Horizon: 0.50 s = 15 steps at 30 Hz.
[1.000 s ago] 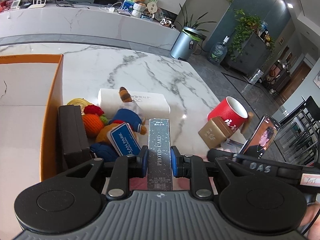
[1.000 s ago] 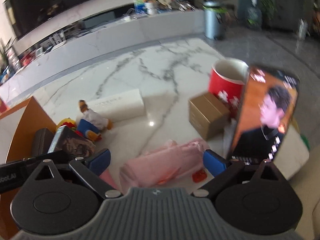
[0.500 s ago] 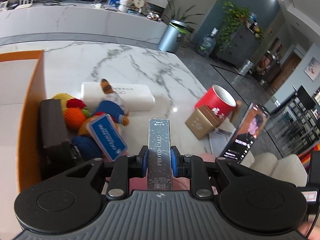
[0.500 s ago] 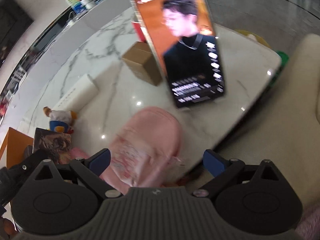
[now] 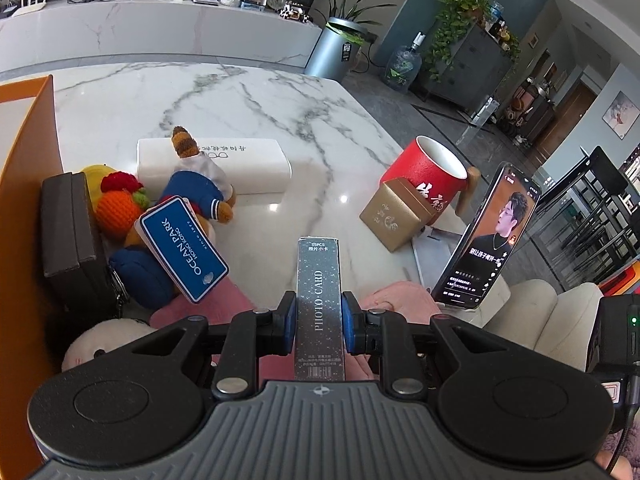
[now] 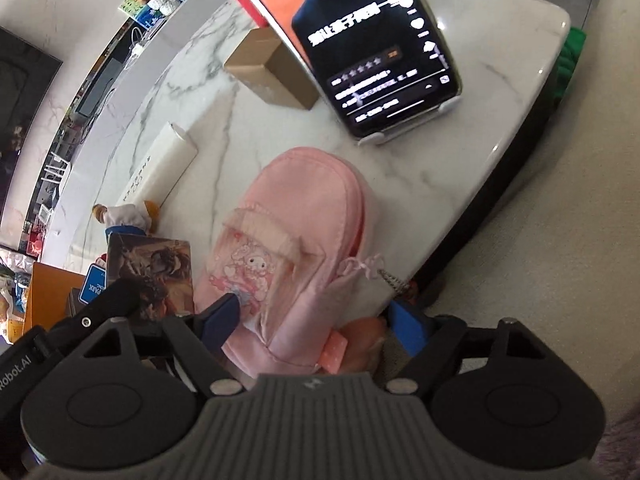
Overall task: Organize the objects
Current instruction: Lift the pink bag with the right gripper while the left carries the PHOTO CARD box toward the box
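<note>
Left gripper (image 5: 319,317): jaws pinching upright card box (image 5: 319,304), held above the worktop (image 5: 248,92); may tip or slip.
Card box print: "PHOTO·CARD", "55PCS".
Blue card (image 5: 183,249): "OCEAN PARK".
Right gripper (image 6: 316,320): jaws closing astride pink pouch (image 6: 296,240) at worktop edge; soft fabric may bunch, pouch could slide off.

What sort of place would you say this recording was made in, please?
Probably a home living room: a marble table strewn with toys, a long TV counter, potted plants and a water jug.
</note>
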Available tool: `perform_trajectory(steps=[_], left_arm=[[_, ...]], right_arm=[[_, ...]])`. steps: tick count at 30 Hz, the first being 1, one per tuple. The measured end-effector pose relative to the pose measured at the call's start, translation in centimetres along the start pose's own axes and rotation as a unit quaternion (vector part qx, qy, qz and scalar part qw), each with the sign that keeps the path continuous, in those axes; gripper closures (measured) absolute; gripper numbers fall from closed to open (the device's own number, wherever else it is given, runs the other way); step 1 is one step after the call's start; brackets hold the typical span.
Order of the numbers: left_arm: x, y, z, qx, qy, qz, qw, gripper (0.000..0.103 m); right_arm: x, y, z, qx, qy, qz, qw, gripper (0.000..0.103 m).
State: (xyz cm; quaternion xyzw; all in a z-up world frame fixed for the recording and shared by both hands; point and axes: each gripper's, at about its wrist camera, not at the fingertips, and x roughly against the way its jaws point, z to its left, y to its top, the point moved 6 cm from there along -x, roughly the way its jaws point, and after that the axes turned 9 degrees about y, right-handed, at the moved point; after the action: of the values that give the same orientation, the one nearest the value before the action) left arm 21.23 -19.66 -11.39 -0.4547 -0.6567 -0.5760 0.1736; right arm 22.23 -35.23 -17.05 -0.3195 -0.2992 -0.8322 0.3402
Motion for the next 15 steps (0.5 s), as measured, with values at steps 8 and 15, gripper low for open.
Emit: perform_trajectory(steps=[8, 15], left_arm=[[0.3, -0.5, -0.4, -0.008, 0.004, 0.003, 1.0, 0.077], [2.5, -0.1, 0.3, -0.005, 0.006, -0.018, 0.9998, 0.077]], right_arm=[[1.6, 0.0, 1.4, 0.067, -0.017, -0.017, 0.997, 0.071], [3.8, -0.8, 5.3, 0.167, -0.023, -0.068, 0.983, 0.084]])
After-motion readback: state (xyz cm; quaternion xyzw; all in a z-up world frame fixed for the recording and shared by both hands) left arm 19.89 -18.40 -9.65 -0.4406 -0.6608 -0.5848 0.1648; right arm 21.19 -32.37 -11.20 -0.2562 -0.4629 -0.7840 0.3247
